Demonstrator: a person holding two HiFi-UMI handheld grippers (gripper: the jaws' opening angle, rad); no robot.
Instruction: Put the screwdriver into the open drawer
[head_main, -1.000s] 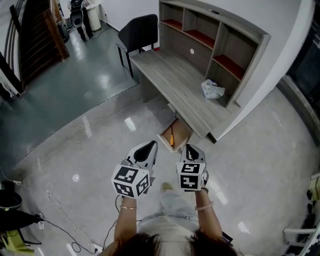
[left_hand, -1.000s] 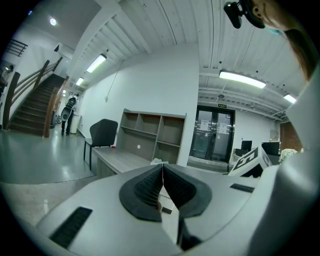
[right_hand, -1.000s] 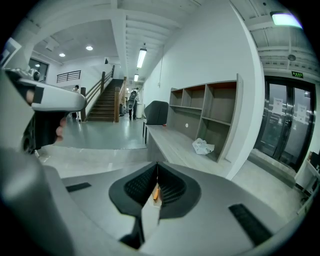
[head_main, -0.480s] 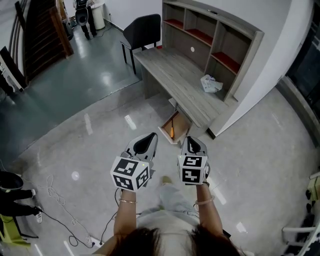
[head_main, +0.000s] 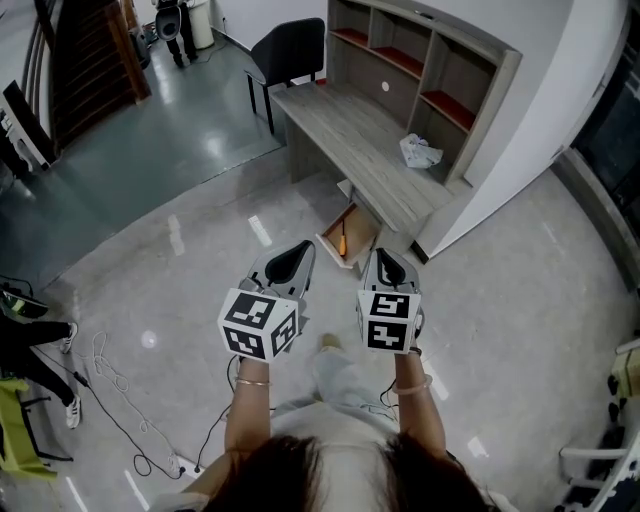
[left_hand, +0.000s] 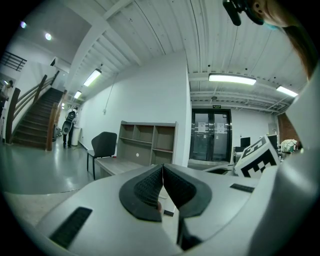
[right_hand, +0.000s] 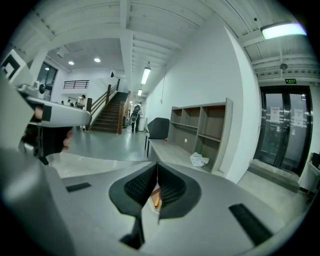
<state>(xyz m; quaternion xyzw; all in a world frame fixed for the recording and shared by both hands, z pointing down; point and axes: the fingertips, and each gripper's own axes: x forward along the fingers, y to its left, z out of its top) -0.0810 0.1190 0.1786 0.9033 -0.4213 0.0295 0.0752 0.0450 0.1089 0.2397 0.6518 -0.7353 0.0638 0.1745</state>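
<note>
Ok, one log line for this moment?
screwdriver: in open drawer | left gripper: shut, empty | right gripper: shut, empty

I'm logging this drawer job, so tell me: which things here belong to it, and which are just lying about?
Job:
- screwdriver, lying in the open drawer
- left gripper and right gripper, both shut and empty

Lying about:
- white crumpled wad on the desk
- chair
- shelves
</note>
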